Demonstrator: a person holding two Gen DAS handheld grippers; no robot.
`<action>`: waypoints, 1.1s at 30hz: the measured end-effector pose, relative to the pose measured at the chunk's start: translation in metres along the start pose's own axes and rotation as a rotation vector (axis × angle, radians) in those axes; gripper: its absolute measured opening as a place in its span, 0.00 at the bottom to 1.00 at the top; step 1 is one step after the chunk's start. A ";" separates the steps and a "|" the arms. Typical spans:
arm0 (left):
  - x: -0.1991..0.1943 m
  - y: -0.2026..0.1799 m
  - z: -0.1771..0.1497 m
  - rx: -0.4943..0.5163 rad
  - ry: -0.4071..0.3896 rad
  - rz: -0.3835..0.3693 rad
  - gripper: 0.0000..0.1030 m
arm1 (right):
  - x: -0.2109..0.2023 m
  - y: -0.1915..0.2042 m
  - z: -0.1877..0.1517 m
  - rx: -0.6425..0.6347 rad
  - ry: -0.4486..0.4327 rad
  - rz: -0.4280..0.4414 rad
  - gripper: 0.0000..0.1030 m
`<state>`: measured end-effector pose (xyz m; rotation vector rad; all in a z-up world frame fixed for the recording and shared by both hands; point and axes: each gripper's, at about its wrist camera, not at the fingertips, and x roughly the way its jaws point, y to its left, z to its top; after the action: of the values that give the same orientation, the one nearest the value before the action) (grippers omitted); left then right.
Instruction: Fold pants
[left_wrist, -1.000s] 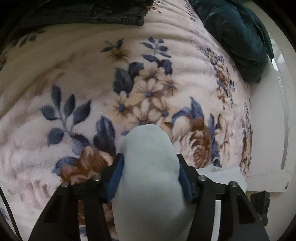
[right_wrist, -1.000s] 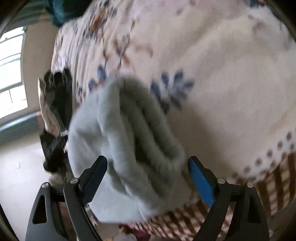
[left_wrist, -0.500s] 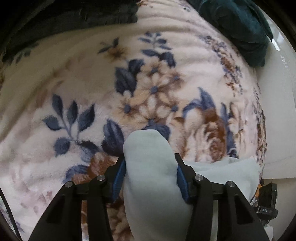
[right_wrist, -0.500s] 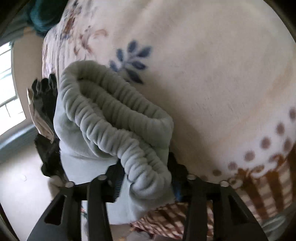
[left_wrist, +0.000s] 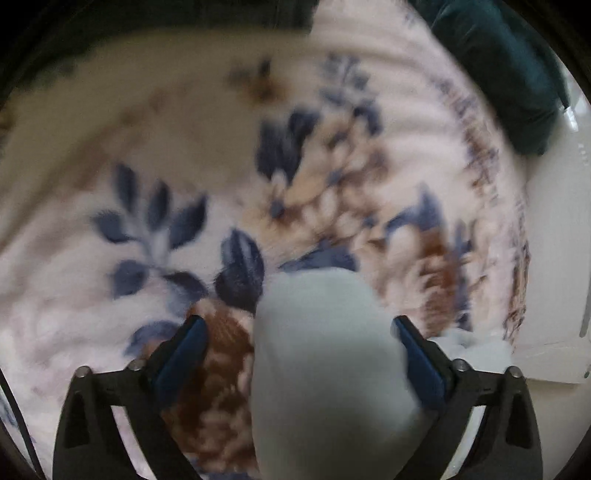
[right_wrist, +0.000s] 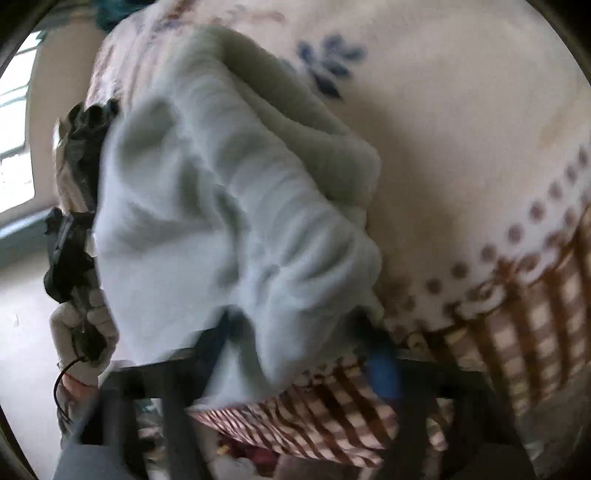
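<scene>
- Since the earlier frames, the left tool (left_wrist: 295, 343) has just been opening: its blue pads, which pinched the pale blue pants (left_wrist: 325, 369) a moment ago, now stand apart, with a clear gap of blanket showing on the left side; the right pad sits at the fabric's edge, and whether it touches is lost in blur.
- A folded end of the pants still sits between the left tool's fingers (left_wrist: 181, 354), lying on the floral blanket (left_wrist: 166, 236) of the bed.
- On the other side the right tool (right_wrist: 303, 354) has just been closing – earlier it gaped wide around the bundle, and now its fingers (right_wrist: 382, 365) are drawn in on the gathered, ribbed waistband end of the pants (right_wrist: 229, 206), clamped on the cloth.
- That bunched end rests at the near edge of the bed, over the blanket's dotted border and a brown checked cloth (right_wrist: 347, 406) hanging below it.
- To the left in the right wrist view, a person's hand (right_wrist: 79, 332) grips the dark handle of the other tool – partly hidden behind the pants.
- A dark teal cushion (left_wrist: 498, 74) lies at the far right of the bed, well apart from the pants.
</scene>
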<state>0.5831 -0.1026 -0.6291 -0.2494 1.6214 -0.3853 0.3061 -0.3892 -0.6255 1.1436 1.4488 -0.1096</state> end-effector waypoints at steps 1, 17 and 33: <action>0.007 0.002 0.001 0.010 -0.014 -0.019 0.49 | 0.001 -0.006 0.000 0.019 -0.038 0.003 0.43; -0.083 -0.044 -0.064 0.147 -0.199 0.153 0.69 | -0.025 0.038 -0.005 -0.196 -0.141 -0.312 0.70; -0.094 -0.054 -0.150 0.130 -0.198 0.112 0.80 | -0.018 0.109 -0.019 -0.542 -0.152 -0.640 0.84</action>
<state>0.4387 -0.1012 -0.5132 -0.0941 1.4025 -0.3669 0.3620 -0.3318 -0.5475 0.2082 1.5333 -0.2258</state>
